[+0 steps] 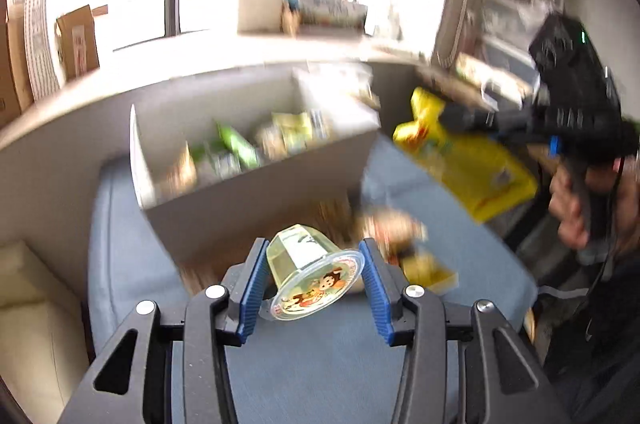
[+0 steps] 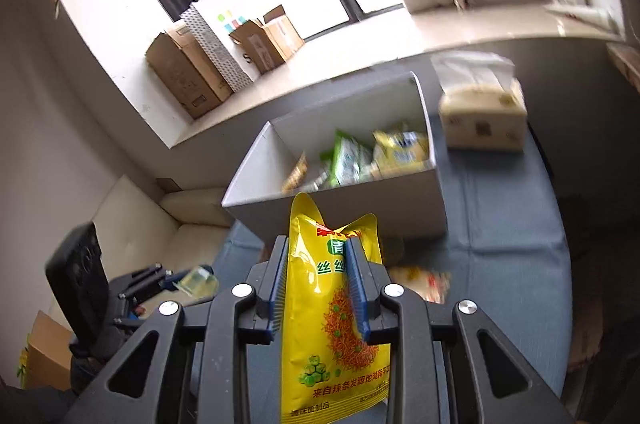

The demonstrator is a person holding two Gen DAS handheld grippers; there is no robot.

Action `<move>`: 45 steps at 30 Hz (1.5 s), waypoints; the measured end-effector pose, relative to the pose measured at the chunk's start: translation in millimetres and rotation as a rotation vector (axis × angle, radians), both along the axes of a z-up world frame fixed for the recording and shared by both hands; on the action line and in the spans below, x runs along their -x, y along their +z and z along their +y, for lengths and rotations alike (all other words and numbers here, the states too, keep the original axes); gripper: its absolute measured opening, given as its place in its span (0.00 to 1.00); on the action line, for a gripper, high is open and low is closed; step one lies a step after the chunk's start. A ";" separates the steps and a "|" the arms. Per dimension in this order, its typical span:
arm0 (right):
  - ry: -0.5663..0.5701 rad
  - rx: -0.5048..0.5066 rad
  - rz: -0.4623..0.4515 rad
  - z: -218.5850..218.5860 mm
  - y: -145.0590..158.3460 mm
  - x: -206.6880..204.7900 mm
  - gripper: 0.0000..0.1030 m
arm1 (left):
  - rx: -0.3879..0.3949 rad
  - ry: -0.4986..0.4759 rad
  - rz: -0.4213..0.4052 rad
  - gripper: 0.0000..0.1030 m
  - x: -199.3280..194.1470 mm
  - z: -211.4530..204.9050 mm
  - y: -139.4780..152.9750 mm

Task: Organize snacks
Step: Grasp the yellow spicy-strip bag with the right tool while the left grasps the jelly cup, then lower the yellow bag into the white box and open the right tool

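Gripping a clear jelly cup (image 1: 310, 270) on its side between the blue pads of the left gripper (image 1: 314, 278), above a blue cloth (image 1: 320, 356); right gripper (image 2: 318, 282) clamped on a yellow snack bag (image 2: 332, 324), raised near a white box (image 2: 340, 199) of snacks

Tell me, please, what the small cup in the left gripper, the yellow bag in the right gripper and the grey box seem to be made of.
Jelly cup: probably clear thin plastic, since pale yellow filling shows through; its printed lid looks like glossy film.
Yellow bag: likely glossy plastic film, as it creases and shines.
Grey box: matte, thin flat walls with straight edges; perhaps board or rigid plastic, I cannot tell which.
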State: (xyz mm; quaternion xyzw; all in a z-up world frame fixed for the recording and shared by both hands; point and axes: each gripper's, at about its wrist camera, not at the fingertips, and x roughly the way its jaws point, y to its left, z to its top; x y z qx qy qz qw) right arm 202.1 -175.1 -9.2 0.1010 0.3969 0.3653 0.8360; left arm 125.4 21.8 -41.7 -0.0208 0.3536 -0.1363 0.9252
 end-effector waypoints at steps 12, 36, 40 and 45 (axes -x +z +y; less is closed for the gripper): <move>0.032 0.030 -0.038 80.9 25.4 -111.9 0.29 | 0.030 0.182 0.045 0.49 -160.4 55.8 26.4; -0.018 0.006 -0.031 72.8 7.4 -126.2 1.00 | -0.021 0.277 0.101 1.00 -158.3 77.2 -4.0; 0.019 0.003 -0.069 65.9 20.6 -97.5 1.00 | -0.021 0.272 0.075 1.00 -138.7 72.3 6.9; 0.055 -0.045 -0.108 37.3 29.4 -51.3 1.00 | 0.009 0.236 0.001 1.00 -89.4 59.4 26.6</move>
